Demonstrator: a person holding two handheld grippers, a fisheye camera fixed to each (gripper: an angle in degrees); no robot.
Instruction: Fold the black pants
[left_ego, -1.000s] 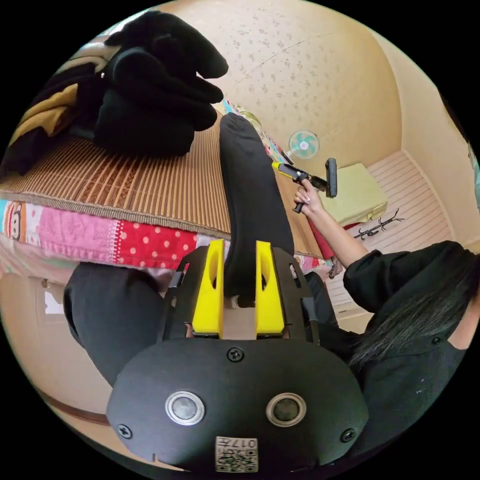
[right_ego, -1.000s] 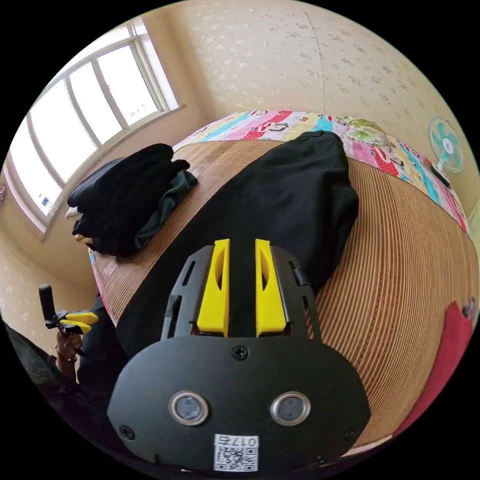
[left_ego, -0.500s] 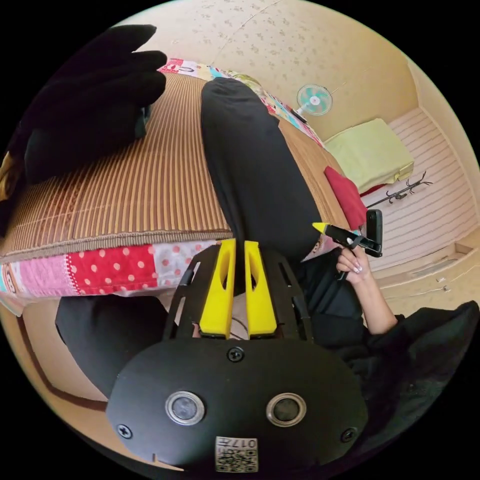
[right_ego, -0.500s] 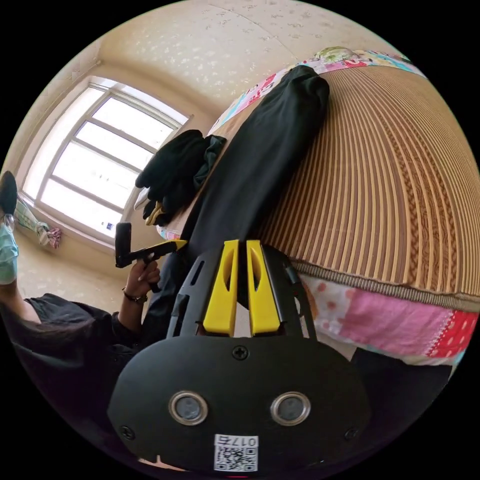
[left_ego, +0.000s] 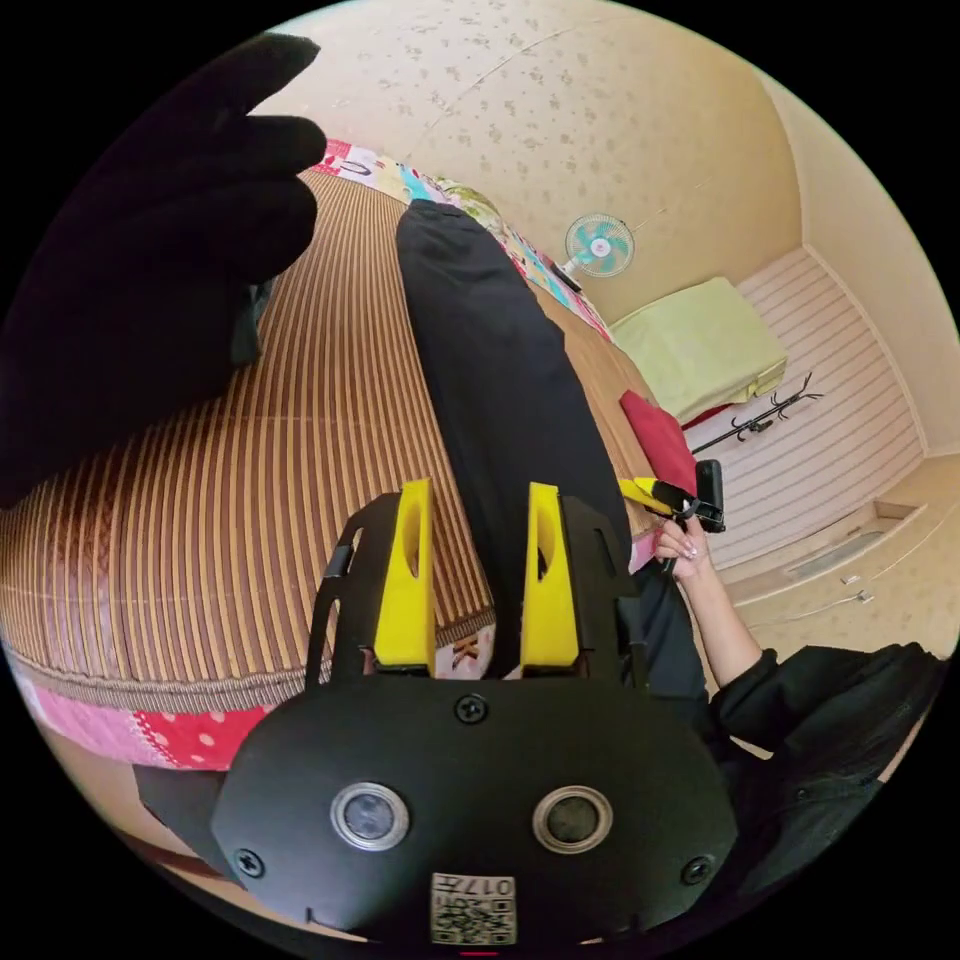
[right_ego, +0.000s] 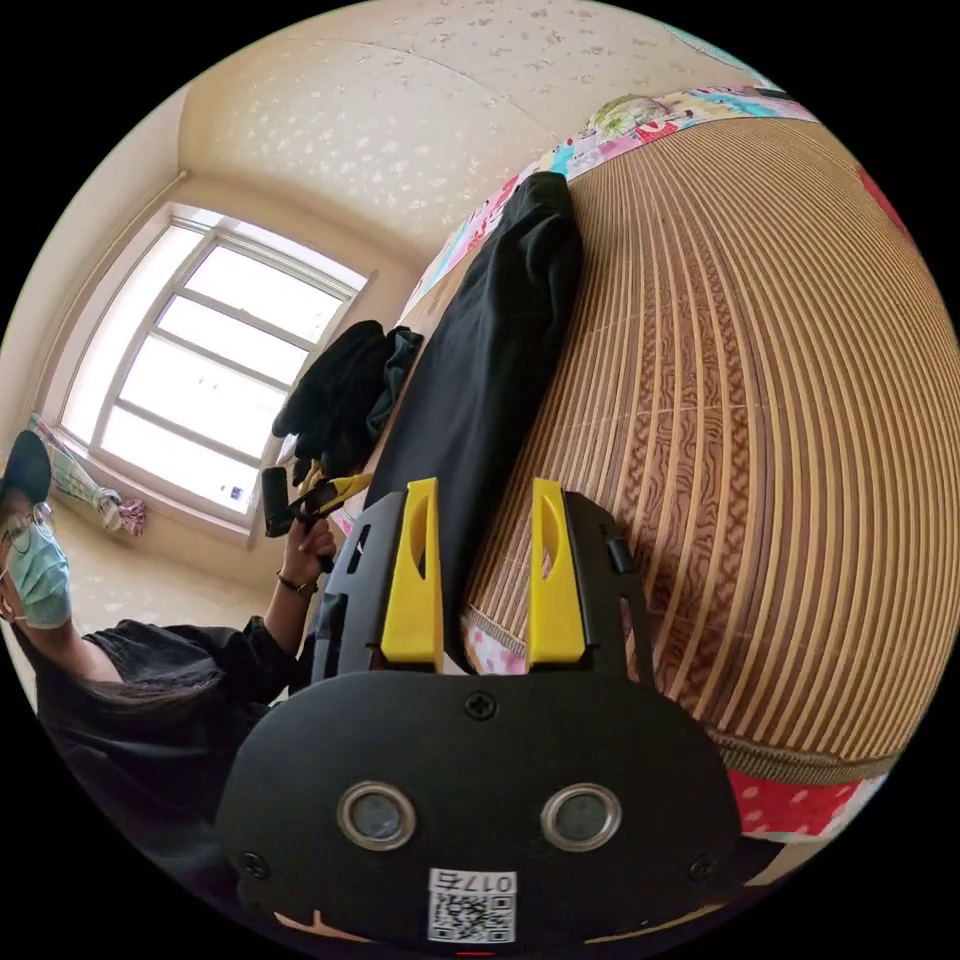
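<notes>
The black pants (left_ego: 500, 380) lie as one long narrow strip on the striped bamboo mat (left_ego: 330, 420) of a bed, with their near end hanging over the bed's edge. My left gripper (left_ego: 478, 490) is open, and the pants' near end lies loosely between its jaws. In the right gripper view the same pants (right_ego: 480, 370) stretch away across the mat (right_ego: 760, 400). My right gripper (right_ego: 485, 490) is open over their near edge. Each gripper also appears in the other's view, held in a hand: the right gripper (left_ego: 680, 497) and the left gripper (right_ego: 310, 497).
A pile of dark clothes (left_ego: 140, 250) sits on the mat beside the pants, pile (right_ego: 345, 400). A patchwork quilt (left_ego: 160, 720) shows under the mat. A fan (left_ego: 598, 245), green bedding (left_ego: 700, 345), a red cloth (left_ego: 658, 440) and a window (right_ego: 200, 380) surround the bed.
Both grippers were shut on the pants' near end half a second ago and have opened, letting it go. Both cameras have moved up closer over the bed's edge.
</notes>
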